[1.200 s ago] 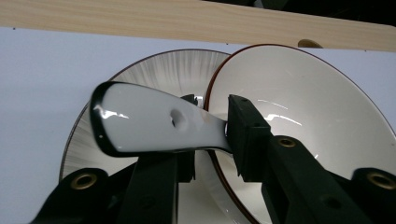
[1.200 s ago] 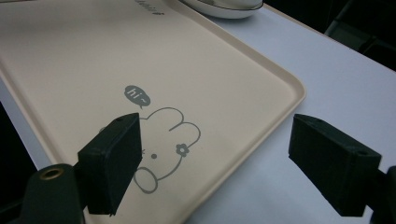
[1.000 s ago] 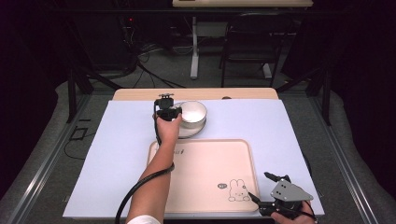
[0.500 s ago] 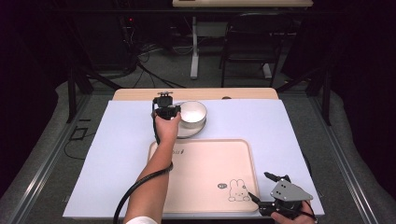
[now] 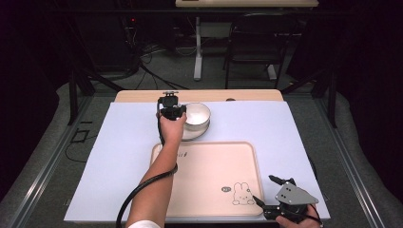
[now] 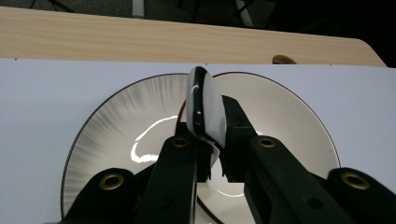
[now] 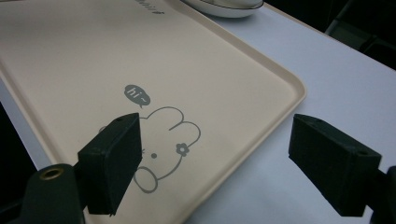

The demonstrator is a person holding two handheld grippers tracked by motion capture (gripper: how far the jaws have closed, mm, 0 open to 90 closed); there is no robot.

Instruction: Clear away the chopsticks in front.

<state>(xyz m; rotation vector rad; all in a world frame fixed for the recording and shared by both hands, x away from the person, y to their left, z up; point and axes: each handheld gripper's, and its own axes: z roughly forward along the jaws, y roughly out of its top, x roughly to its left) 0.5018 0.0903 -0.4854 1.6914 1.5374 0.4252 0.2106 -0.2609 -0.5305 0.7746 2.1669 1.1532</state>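
- Nearest, at the right corner of the tabletop (image 5: pixel 304 137), the right gripper (image 5: pixel 274 194) rests in the person's right hand (image 5: pixel 295 221), its jaws wide apart and holding nothing.
- The right gripper view looks between those open jaws across the near right corner of a beige tray (image 7: pixel 70 56); one jaw hangs over the tray, the other over the pale sheet beside it. A rabbit drawing (image 7: pixel 161 144) with a "hi~" bubble sits on the tray, far clearer here than in the high view.
- In the high view the tray (image 5: pixel 209 166) lies flat in the middle near part of the tabletop, its long sides running left to right.
- The person's left forearm (image 5: pixel 159 175) reaches from the near edge over the tray's left side.
- Just beyond the tray's far edge, the left gripper (image 5: pixel 169 110) is at the left rim of a white bowl (image 5: pixel 197 114) that sits on a plate (image 5: pixel 190 133).
- The left gripper view shows what the high view cannot: the jaws are clamped on the bowl's rim (image 6: pixel 203 105), one jaw inside and one outside. The rim looks white with a dark edge, seen edge-on and rising upright between the jaws.
- Below lies the plate (image 6: pixel 112 126), pale with grey streaks and a thin dark edge.
- Farthest, a strip of wooden table edge (image 6: pixel 140 42) runs left to right beyond the sheet.
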